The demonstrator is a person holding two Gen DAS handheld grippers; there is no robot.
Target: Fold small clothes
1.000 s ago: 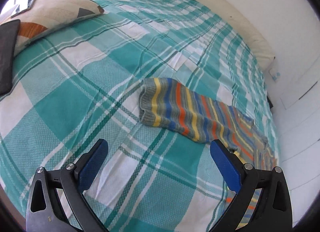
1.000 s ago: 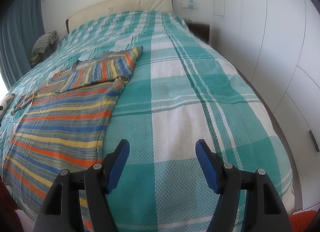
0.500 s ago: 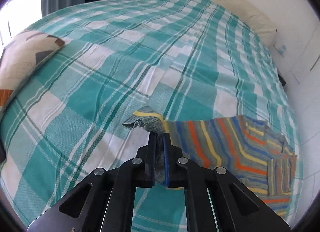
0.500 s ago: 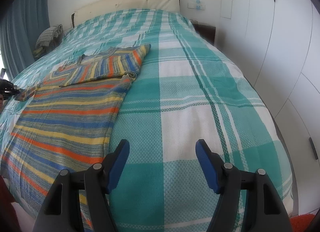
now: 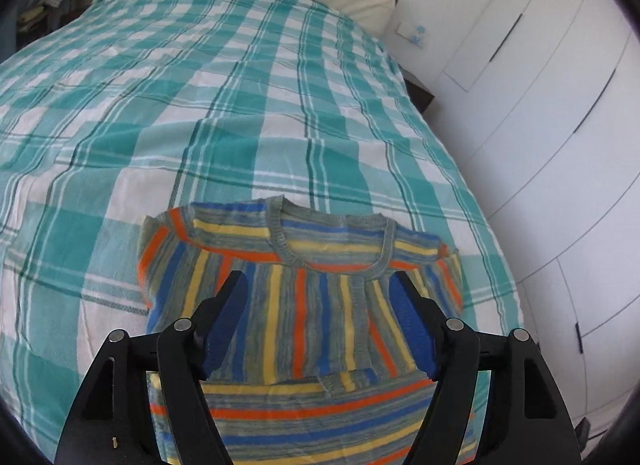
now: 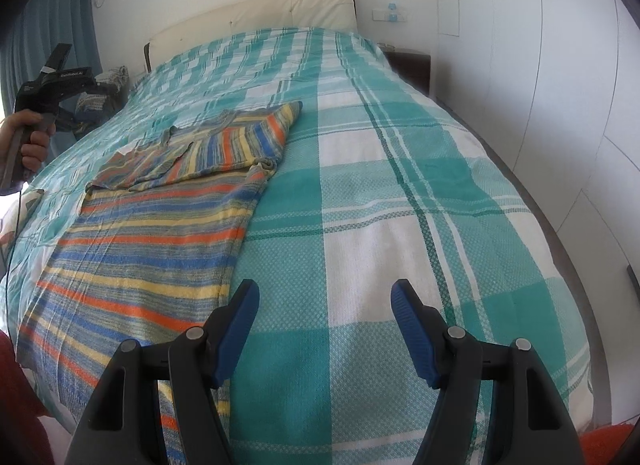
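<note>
My left gripper (image 5: pixel 320 325), jaws just spread and empty, hovers over the striped sweater (image 5: pixel 300 305) lying lengthwise on the bed (image 5: pixel 240 105); right gripper (image 6: pixel 324 329), also spread, sits beside its hem.

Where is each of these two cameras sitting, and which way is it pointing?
Left wrist: rides the left gripper, angled down at the striped sweater; its open blue-padded fingers show.
Right wrist: rides the right gripper, facing up the bed toward the headboard; its open fingers show, plus a hand holding the other gripper.
Shared: sweater, checked bedspread, white wardrobe.
</note>
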